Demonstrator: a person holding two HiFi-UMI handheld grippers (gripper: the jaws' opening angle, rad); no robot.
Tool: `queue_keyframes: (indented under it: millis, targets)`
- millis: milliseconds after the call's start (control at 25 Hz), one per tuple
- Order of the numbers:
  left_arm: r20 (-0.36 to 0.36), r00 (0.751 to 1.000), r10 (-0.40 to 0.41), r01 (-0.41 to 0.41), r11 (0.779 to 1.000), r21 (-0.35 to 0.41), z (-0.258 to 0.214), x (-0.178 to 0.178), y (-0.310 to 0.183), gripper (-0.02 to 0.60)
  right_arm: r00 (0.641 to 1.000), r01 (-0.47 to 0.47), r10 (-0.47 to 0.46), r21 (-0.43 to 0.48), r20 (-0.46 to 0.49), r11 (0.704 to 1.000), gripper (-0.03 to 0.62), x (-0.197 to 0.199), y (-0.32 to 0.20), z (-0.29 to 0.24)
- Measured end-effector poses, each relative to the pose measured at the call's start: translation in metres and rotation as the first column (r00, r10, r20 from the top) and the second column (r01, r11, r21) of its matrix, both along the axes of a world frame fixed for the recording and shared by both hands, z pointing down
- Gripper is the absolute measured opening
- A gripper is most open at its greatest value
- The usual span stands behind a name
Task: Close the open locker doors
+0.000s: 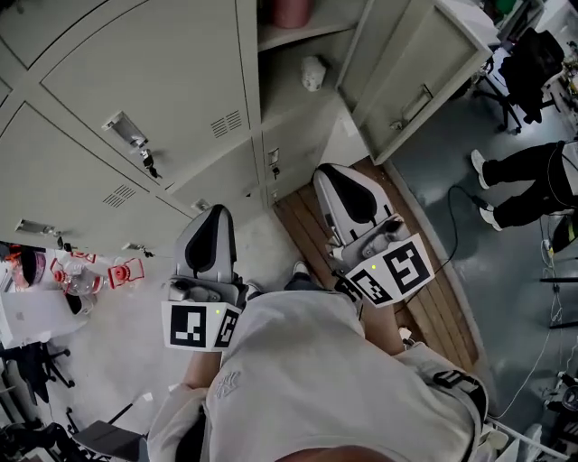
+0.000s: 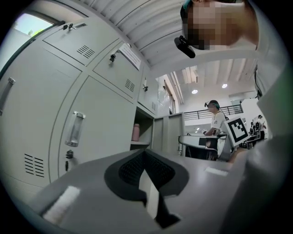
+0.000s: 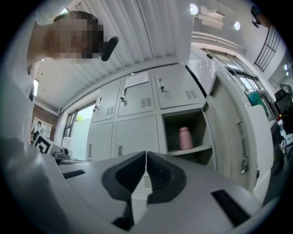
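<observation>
A wall of grey lockers (image 1: 135,99) stands before me. One locker is open: its door (image 1: 424,81) swings out to the right, and inside are a pink bottle (image 1: 289,11) on a shelf and a white object (image 1: 313,72) below it. My left gripper (image 1: 219,209) is shut and empty, held low in front of the closed lockers. My right gripper (image 1: 327,169) is also shut and empty, just short of the open compartment and left of the door. The left gripper view shows the pink bottle (image 2: 136,132) and door (image 2: 167,135); the right gripper view shows the bottle (image 3: 184,138) and door (image 3: 238,132).
A wooden platform (image 1: 433,307) lies under the open locker. A seated person's legs (image 1: 533,180) and a floor cable (image 1: 456,226) are at the right. A table with red items (image 1: 90,271) stands at the left. Another person (image 2: 215,119) stands far back.
</observation>
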State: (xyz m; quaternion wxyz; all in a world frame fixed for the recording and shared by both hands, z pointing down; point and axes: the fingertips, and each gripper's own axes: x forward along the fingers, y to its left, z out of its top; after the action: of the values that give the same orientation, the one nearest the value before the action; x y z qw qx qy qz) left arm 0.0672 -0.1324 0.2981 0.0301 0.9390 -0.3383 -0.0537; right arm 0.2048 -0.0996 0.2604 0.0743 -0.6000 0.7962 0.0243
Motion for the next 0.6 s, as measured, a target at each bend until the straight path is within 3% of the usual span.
queue_keyframes:
  millis: [360, 600]
  targets:
    - [-0.026, 0.999, 0.047, -0.047, 0.999, 0.01, -0.002, 0.111, 0.028, 0.002, 0.998, -0.011, 0.011, 0.013, -0.057, 1.0, 0.015, 0.112, 0.038, -0.001]
    - [-0.012, 0.998, 0.064, -0.064, 0.997, 0.036, -0.006, 0.143, 0.034, 0.002, 0.991, -0.105, 0.109, 0.054, -0.084, 0.993, 0.015, 0.195, 0.047, -0.004]
